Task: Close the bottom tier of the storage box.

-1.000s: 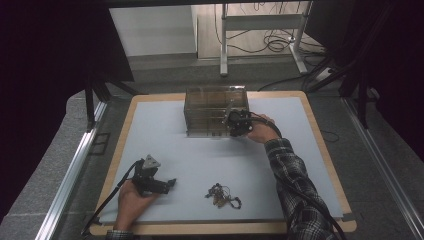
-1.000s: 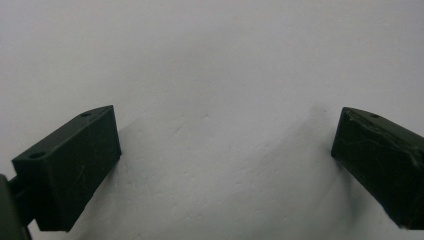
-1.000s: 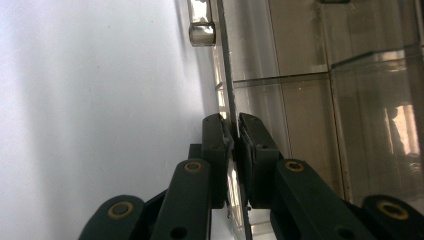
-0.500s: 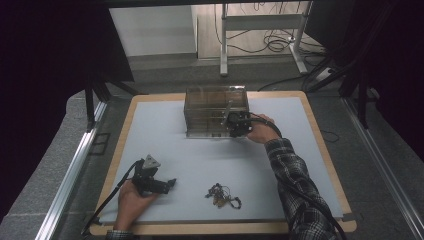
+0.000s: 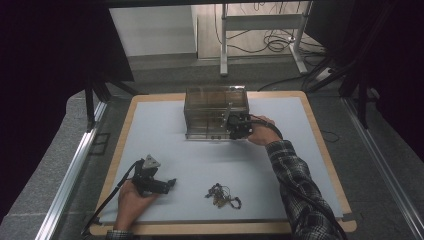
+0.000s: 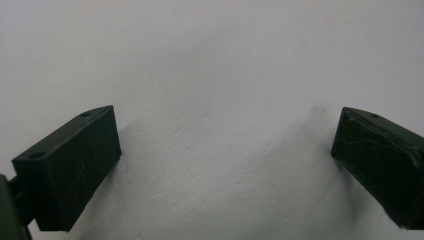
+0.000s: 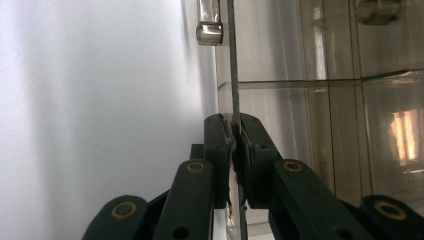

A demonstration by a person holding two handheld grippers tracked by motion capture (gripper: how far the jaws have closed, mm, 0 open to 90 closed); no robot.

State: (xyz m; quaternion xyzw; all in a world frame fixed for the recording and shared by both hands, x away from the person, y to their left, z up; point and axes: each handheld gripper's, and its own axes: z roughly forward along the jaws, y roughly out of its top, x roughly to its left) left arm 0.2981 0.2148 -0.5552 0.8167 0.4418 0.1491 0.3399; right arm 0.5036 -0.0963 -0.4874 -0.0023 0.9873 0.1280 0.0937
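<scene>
A clear plastic box (image 5: pixel 215 112) with inner compartments stands at the back middle of the white mat (image 5: pixel 165 135). My right gripper (image 5: pixel 234 126) is at its front right, shut on the edge of a thin clear panel (image 7: pixel 231 60) of the box (image 7: pixel 320 100); the panel runs straight up between the closed jaws of the right gripper (image 7: pixel 235 135). A tangle of small chains and trinkets (image 5: pixel 222 195) lies near the front middle. My left gripper (image 5: pixel 170 184) rests low at the front left, pointing right. In its own view the left gripper (image 6: pixel 225 160) is wide open over bare mat.
A shiny metal fitting (image 7: pixel 209 25) sits on the box beside the panel. The mat lies on a wooden board (image 5: pixel 320 145) with aluminium rails (image 5: pixel 75 170) along the sides. A metal stand and cables (image 5: pixel 270 40) are on the floor behind the table.
</scene>
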